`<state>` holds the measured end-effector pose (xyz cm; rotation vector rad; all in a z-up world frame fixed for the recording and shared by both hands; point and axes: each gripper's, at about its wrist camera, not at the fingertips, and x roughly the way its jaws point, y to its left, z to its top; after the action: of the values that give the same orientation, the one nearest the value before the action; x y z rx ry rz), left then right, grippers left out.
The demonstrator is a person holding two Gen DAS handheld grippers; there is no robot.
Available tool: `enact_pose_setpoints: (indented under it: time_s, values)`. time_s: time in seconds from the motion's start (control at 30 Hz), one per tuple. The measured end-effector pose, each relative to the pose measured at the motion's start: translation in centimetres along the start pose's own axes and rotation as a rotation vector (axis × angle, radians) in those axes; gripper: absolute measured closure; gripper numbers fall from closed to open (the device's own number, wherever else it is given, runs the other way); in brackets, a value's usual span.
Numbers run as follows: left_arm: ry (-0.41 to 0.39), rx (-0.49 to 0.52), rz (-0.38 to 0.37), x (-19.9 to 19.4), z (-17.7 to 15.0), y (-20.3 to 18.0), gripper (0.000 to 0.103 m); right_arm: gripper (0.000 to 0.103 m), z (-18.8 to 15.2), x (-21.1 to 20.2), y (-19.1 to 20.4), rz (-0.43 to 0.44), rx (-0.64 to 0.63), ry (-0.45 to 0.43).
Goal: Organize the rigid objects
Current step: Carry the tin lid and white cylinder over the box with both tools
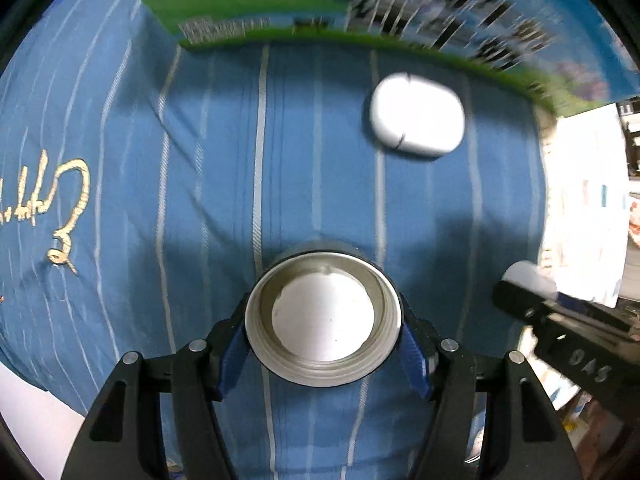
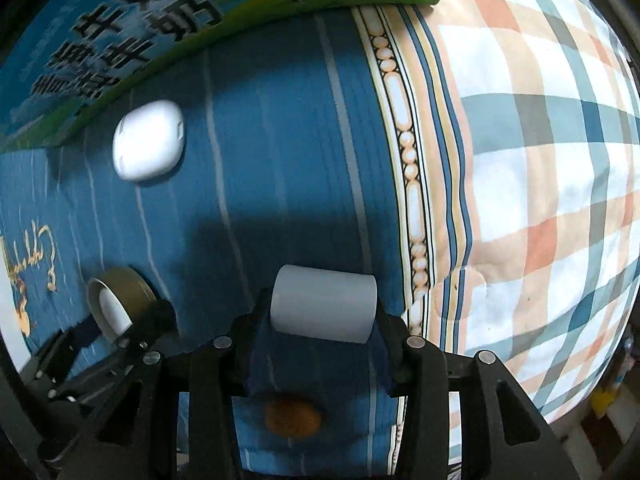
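My left gripper (image 1: 323,330) is shut on a round metal lid (image 1: 323,318), its open side facing the camera, held above the blue striped cloth (image 1: 200,200). The lid also shows in the right wrist view (image 2: 118,298). My right gripper (image 2: 323,316) is shut on a white cylinder (image 2: 323,304), which shows at the right edge of the left wrist view (image 1: 528,276). A white oval case (image 1: 416,115) lies on the cloth ahead, just in front of a blue and green carton (image 1: 460,12). The case (image 2: 149,146) and carton (image 2: 120,44) also show in the right wrist view.
A plaid quilt (image 2: 540,160) lies to the right of the blue cloth. A beaded border strip (image 2: 408,152) runs between them. Gold embroidered script (image 1: 68,212) marks the cloth at the left. An orange patch (image 2: 292,418) shows under my right gripper.
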<state>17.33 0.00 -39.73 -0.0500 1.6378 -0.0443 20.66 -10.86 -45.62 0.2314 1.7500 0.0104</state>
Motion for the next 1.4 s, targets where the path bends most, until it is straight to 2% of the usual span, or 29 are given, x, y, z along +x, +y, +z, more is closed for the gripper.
enact_pose_setpoints:
  time_s: [0.2,0.37,0.67,0.87,1.07,1.27,1.4]
  values:
    - [-0.11,0.02,-0.043,-7.1,-1.1,-0.1,0.04,0.058,-2.4,-4.1,0.7,0.026,-0.058,-0.067]
    - [-0.228,0.049,-0.073,-13.8,-2.2,-0.6,0.04,0.058,-4.5,-9.4,1.5,0.05,-0.108,-0.156]
    - [-0.348,0.076,-0.122,-19.8,-1.4,-1.0,0.04,0.058,-5.3,-18.2,1.5,0.122,-0.15,-0.282]
    - [-0.396,0.072,-0.159,-21.8,0.8,-1.2,0.04,0.058,-3.6,-21.6,2.1,0.18,-0.165,-0.322]
    - [-0.422,0.057,-0.149,-23.1,5.9,-0.7,0.04,0.058,-0.2,-23.5,2.4,0.214,-0.163,-0.343]
    - [-0.353,0.02,-0.144,-21.0,12.5,0.6,0.04,0.058,5.9,-23.4,2.9,0.184,-0.153,-0.357]
    - [-0.267,0.002,-0.132,-17.4,15.9,1.3,0.04,0.058,10.4,-20.9,3.1,0.155,-0.148,-0.306]
